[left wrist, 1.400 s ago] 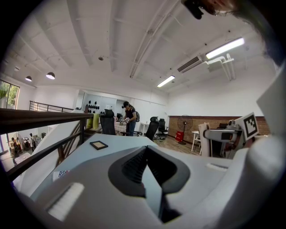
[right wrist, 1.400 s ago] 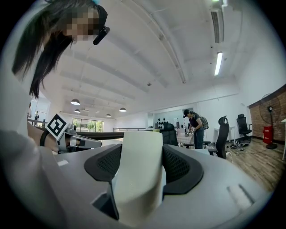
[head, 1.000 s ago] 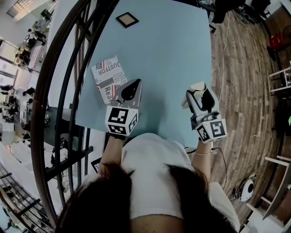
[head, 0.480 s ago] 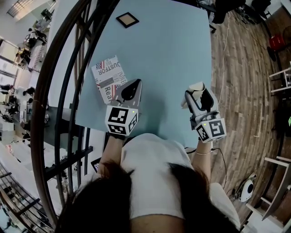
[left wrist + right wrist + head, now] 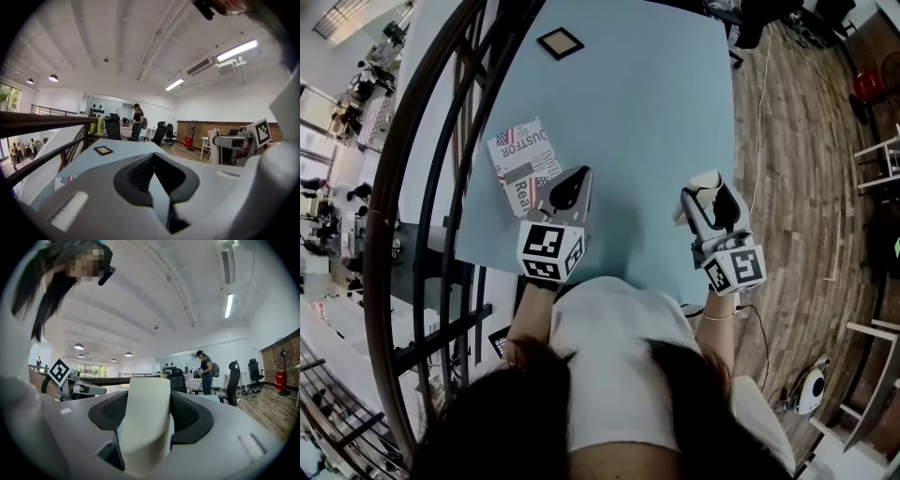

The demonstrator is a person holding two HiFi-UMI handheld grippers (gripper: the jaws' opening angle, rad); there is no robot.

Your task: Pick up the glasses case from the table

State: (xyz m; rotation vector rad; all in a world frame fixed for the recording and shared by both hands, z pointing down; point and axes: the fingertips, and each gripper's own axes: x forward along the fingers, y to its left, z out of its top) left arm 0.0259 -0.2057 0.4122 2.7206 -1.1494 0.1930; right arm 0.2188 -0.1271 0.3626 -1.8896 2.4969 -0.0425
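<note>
The cream-white glasses case (image 5: pixel 144 423) stands upright between the jaws of my right gripper (image 5: pixel 146 397), and both black pads press on its sides. In the head view the same case (image 5: pixel 704 181) shows at the tip of the right gripper (image 5: pixel 712 195), above the near right part of the light blue table (image 5: pixel 647 112). My left gripper (image 5: pixel 571 185) hovers over the near left part of the table. Its pads (image 5: pixel 140 173) meet at the tips with nothing between them.
A printed flag-pattern packet (image 5: pixel 522 164) lies just left of the left gripper. A small dark square frame (image 5: pixel 561 41) sits at the table's far edge. A dark curved railing (image 5: pixel 441 187) runs along the left, with wooden floor (image 5: pixel 797 169) to the right. A person stands far off (image 5: pixel 205 371).
</note>
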